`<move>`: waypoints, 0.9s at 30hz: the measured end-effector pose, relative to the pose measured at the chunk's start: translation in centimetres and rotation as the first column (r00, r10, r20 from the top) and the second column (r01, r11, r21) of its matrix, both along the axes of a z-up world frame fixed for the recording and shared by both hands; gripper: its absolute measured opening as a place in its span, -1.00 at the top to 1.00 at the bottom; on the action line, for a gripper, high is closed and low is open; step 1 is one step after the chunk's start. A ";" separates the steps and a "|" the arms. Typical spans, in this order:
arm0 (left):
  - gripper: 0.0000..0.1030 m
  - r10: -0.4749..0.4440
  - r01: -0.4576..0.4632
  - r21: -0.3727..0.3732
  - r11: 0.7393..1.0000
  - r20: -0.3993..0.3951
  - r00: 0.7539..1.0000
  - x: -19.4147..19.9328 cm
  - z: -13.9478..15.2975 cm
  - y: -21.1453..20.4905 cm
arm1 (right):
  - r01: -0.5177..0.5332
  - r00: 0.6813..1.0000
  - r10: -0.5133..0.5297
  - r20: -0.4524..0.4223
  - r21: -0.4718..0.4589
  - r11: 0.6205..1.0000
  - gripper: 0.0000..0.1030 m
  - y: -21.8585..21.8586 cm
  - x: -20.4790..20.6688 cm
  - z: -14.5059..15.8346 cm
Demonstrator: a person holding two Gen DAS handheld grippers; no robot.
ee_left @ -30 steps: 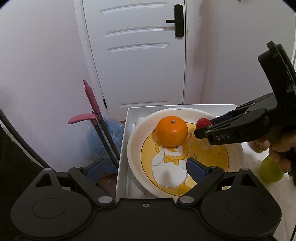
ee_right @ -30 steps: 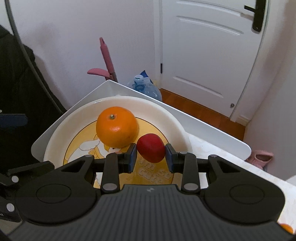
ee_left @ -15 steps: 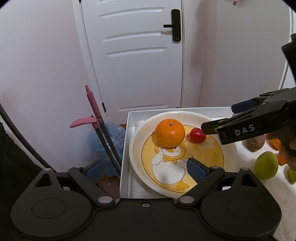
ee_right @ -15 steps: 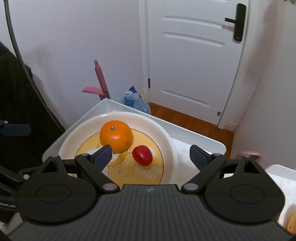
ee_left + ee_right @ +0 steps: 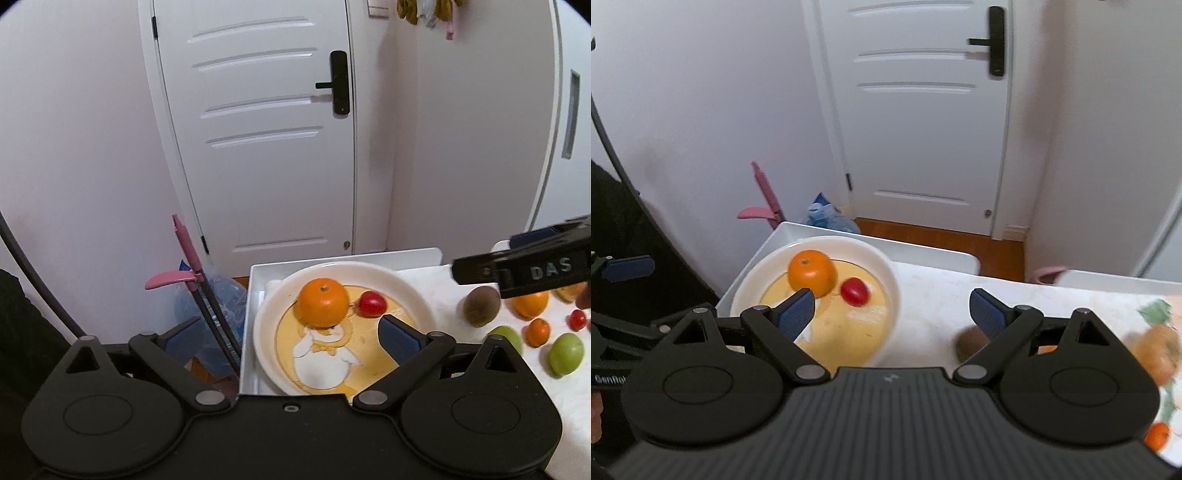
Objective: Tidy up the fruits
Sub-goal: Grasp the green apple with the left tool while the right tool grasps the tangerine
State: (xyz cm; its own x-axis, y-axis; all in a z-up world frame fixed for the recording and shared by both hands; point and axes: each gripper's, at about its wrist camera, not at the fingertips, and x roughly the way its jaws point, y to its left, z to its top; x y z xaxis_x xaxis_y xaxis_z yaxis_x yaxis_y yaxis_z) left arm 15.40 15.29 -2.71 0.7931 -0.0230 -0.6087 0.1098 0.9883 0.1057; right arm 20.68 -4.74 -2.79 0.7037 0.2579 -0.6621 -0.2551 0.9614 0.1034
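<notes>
An orange (image 5: 324,302) and a small red fruit (image 5: 372,303) lie on a white plate with a yellow duck picture (image 5: 413,299), which sits in a white tray (image 5: 248,332). Both show in the right wrist view: orange (image 5: 812,272), red fruit (image 5: 855,291), plate (image 5: 886,273). My left gripper (image 5: 291,336) is open and empty near the plate's front left. My right gripper (image 5: 892,314) is open and empty, above the table right of the plate; it shows at the right in the left wrist view (image 5: 524,267). A brown kiwi (image 5: 481,305) lies right of the plate.
Loose fruit lies on the white table at right: two green fruits (image 5: 565,353), an orange (image 5: 530,304), a small tangerine (image 5: 537,331), a red tomato (image 5: 577,319). A pink-handled tool (image 5: 188,254) and water bottle (image 5: 214,306) stand on the floor left of the tray. A white door is behind.
My right gripper opened and let the red fruit go onto the plate beside the orange, then drew back up and to the right. My left gripper pulled back a little.
</notes>
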 end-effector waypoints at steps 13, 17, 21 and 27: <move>-0.97 0.002 -0.002 -0.005 1.000 0.045 0.999 -4.9 2.3 -6.3 | 0.102 0.994 -0.103 0.029 0.007 0.995 -1.00 -11.1 -6.6 1.1; -0.97 0.009 -0.009 -0.005 1.000 0.055 0.998 -6.6 2.5 -9.2 | 0.112 0.993 -0.111 0.034 -0.004 0.994 -1.00 -14.6 -8.5 1.0; -0.97 0.020 -0.019 -0.018 1.000 0.062 0.998 -8.0 2.2 -12.3 | 0.114 0.993 -0.114 0.033 -0.021 0.993 -1.00 -18.1 -9.8 0.4; -0.97 0.029 -0.027 -0.022 0.999 0.080 0.996 -9.5 0.6 -16.9 | 0.097 0.995 -0.096 0.026 -0.051 0.994 -1.00 -22.6 -10.9 -1.6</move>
State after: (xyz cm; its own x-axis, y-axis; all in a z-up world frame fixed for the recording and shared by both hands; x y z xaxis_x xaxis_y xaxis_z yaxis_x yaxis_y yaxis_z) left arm 5.93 -1.65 -2.11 0.8396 -0.0127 -0.5430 0.0744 0.9930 0.0918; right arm 9.82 -27.37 -4.43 0.7394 0.1535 -0.6556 -0.1626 0.9856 0.0474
